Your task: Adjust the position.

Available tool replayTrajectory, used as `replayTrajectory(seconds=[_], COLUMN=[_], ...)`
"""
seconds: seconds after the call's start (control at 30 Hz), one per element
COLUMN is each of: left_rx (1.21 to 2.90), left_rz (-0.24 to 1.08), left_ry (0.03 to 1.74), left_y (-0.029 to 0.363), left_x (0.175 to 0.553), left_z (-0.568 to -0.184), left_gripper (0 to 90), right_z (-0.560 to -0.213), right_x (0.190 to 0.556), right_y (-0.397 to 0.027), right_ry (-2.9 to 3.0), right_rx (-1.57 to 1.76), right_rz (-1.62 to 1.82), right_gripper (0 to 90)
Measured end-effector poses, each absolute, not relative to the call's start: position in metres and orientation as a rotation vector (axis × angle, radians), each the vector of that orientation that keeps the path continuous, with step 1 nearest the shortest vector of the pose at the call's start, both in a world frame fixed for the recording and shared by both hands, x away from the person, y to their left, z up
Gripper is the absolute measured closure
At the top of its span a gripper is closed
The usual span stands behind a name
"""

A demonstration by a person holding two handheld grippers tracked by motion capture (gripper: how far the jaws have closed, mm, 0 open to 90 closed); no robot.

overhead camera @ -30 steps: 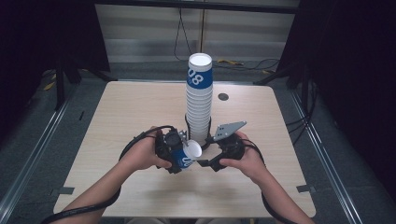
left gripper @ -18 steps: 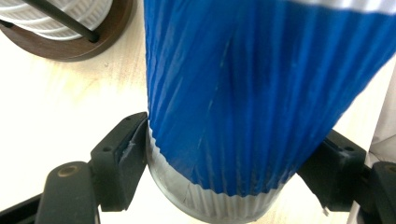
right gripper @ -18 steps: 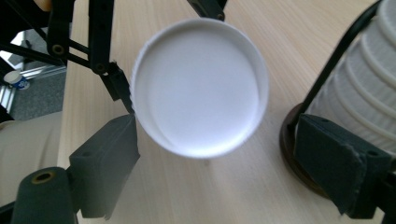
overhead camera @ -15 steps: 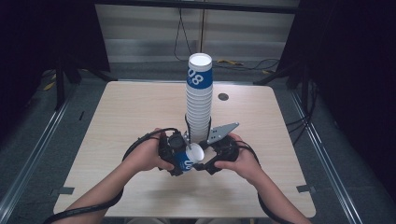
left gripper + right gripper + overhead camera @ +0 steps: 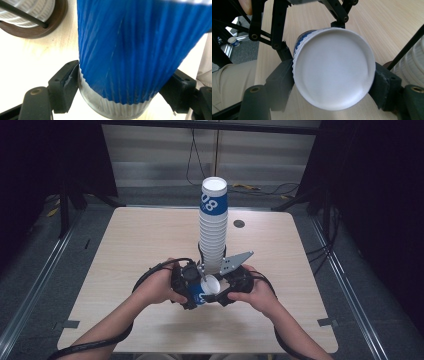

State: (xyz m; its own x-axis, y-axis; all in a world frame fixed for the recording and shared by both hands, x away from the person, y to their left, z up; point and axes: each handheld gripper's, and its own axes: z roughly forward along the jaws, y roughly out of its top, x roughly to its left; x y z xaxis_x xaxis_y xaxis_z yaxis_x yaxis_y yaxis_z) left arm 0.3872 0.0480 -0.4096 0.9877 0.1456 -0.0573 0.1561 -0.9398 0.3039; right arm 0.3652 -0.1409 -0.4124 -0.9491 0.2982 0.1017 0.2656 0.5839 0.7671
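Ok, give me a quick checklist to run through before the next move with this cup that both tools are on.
1. Left tool gripping the blue cup: ok, both jaws press its ribbed wall near the white end.
2. Right tool gripping the same cup: ok, its jaws have just been closing and now sit against the cup's white closed end.
3. Cup clear of the tall cup stack: ok, it is held lying level in front of the stack's foot.
4. Stack upright on the table: ok.
5. One cup or several nested in the grip: cannot tell.
6. Cup crushed by the two grips: cannot tell; the visible end looks round.
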Motion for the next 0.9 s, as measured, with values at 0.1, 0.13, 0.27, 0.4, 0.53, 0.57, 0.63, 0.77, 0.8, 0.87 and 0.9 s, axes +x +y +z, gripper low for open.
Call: replayTrajectory(seconds=[0.1,0.13,0.27,0.4,0.53,0.57,0.63,0.77,0.8,0.87,0.9], left_rx=[2.793,2.781,2.736,2.679,2.650,2.644,2.618,2.579,2.573,2.565,2.578], left_rz=[-0.031,-0.020,-0.023,-0.043,-0.066,-0.078,-0.103,-0.136,-0.140,-0.140,-0.138], left_ry=[0.227,0.224,0.217,0.239,0.246,0.252,0.267,0.295,0.311,0.325,0.311], left_y=[0.050,0.050,0.054,0.058,0.062,0.063,0.067,0.074,0.075,0.077,0.078], left_x=[0.387,0.387,0.388,0.388,0.389,0.389,0.391,0.394,0.393,0.393,0.394], left_z=[-0.409,-0.409,-0.407,-0.407,-0.406,-0.406,-0.407,-0.408,-0.408,-0.409,-0.409], left_gripper=[21.5,20.8,19.0,18.3,17.6,17.6,17.2,17.7,17.8,17.8,17.9], right_z=[-0.412,-0.411,-0.410,-0.409,-0.408,-0.408,-0.407,-0.406,-0.407,-0.407,-0.406], right_x=[0.366,0.366,0.366,0.365,0.364,0.364,0.364,0.364,0.364,0.365,0.364], right_y=[-0.143,-0.144,-0.149,-0.153,-0.156,-0.156,-0.158,-0.161,-0.162,-0.164,-0.165], right_ry=[2.755,2.751,2.735,2.718,2.706,2.708,2.703,2.692,2.686,2.692,2.687], right_rx=[0.509,0.514,0.536,0.547,0.552,0.552,0.554,0.555,0.556,0.563,0.566], right_rz=[1.336,1.343,1.367,1.413,1.441,1.444,1.444,1.454,1.454,1.459,1.451], right_gripper=[28.0,28.0,28.2,28.2,28.2,28.2,28.2,28.2,28.2,28.2,28.2])
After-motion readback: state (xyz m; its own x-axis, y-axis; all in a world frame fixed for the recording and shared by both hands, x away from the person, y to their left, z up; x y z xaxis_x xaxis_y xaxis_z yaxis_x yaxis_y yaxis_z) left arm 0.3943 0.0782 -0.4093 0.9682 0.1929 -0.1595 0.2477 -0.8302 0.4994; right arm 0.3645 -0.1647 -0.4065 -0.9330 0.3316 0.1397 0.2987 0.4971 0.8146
